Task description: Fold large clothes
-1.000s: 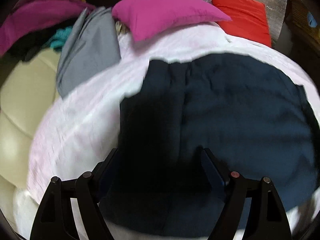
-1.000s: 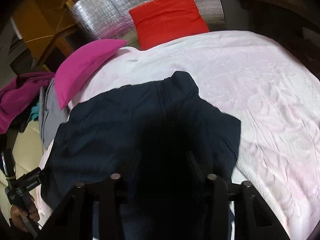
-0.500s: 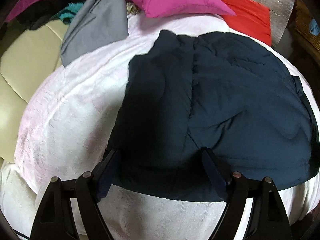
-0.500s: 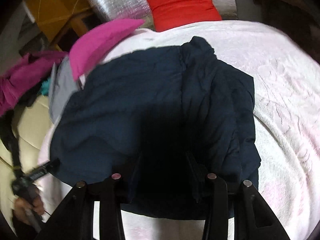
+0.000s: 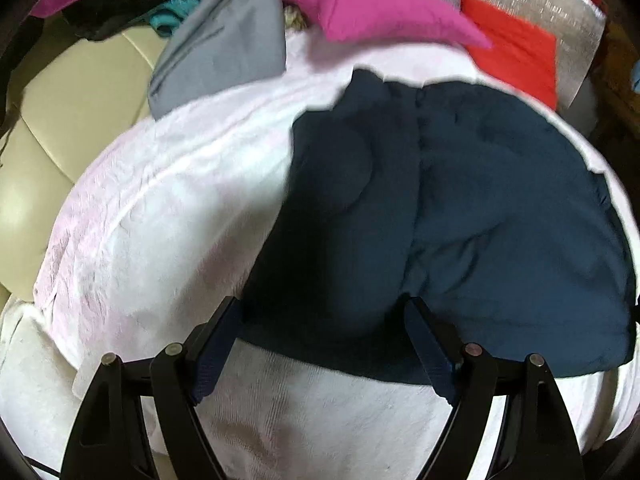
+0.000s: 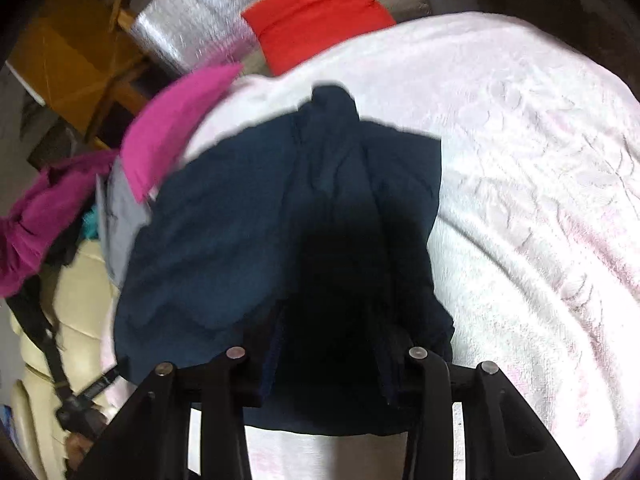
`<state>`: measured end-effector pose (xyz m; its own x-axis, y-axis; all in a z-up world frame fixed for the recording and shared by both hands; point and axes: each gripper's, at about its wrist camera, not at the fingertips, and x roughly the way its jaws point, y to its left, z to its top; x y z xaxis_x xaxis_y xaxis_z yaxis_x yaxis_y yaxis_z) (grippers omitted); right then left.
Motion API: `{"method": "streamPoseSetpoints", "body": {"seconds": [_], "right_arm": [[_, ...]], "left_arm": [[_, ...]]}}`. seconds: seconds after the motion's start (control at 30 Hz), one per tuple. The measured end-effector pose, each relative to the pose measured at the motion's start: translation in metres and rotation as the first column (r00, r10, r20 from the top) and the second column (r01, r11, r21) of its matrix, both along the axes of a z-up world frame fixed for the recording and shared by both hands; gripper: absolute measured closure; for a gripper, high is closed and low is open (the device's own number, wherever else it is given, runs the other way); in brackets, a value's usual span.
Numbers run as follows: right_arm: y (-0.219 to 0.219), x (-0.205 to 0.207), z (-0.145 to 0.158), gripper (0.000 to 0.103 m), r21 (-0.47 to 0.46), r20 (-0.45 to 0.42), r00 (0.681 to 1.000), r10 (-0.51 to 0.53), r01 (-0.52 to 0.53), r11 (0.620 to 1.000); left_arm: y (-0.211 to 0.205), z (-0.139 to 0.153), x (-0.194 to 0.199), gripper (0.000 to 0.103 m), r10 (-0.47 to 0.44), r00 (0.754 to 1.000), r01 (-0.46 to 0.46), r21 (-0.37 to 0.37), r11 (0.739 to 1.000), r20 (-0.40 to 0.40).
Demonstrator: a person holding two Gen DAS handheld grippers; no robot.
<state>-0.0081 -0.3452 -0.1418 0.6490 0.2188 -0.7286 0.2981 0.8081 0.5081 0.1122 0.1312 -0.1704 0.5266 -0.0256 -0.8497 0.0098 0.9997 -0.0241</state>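
Note:
A large dark navy garment [image 5: 460, 208] lies folded on the white and pink bed cover [image 5: 168, 208]. In the right wrist view the garment [image 6: 260, 240] fills the middle of the frame. My left gripper [image 5: 320, 312] is open and empty, its fingers just above the garment's near hem. My right gripper [image 6: 332, 320] is open and empty, its fingers over the garment's near right part. The left gripper [image 6: 76, 412] shows at the lower left edge of the right wrist view.
A magenta pillow [image 5: 372, 12] and a red pillow [image 5: 516, 52] lie at the head of the bed against a silver foil panel [image 6: 188, 24]. A grey folded cloth [image 5: 224, 48] and a magenta garment [image 6: 44, 216] lie left, by a cream sofa [image 5: 48, 120].
Both grippers have drawn back toward the near edge of the bed. The garment's hem now lies flat on the cover, with bare cover showing below it in both views.

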Motion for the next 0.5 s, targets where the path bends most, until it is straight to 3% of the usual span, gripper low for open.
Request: {"method": "streamPoseSetpoints", "body": {"seconds": [0.1, 0.27, 0.3, 0.37, 0.5], "right_arm": [[-0.011, -0.004, 0.005, 0.024, 0.017, 0.026, 0.998, -0.059, 0.058, 0.998], [-0.006, 0.021, 0.000, 0.023, -0.074, -0.011, 0.998, -0.065, 0.064, 0.995], [-0.002, 0.029, -0.007, 0.024, -0.102, -0.051, 0.997, -0.054, 0.049, 0.994], [0.005, 0.036, -0.018, 0.042, -0.158, -0.107, 0.993, -0.055, 0.037, 0.987], [0.001, 0.030, -0.010, 0.061, -0.226, -0.076, 0.993, -0.095, 0.076, 0.971]], "left_arm": [[0.008, 0.006, -0.001, 0.019, 0.038, 0.999, -0.037, -0.025, 0.999, 0.029], [0.031, 0.000, 0.008, 0.019, 0.129, 0.992, -0.128, -0.091, 0.988, 0.006], [0.031, -0.002, 0.012, 0.019, 0.128, 0.992, -0.128, -0.085, 0.988, -0.007], [0.030, -0.008, 0.016, 0.018, 0.116, 0.993, -0.118, -0.069, 0.991, -0.033], [0.027, -0.007, 0.014, 0.018, 0.114, 0.993, -0.114, -0.056, 0.992, -0.010]]}}
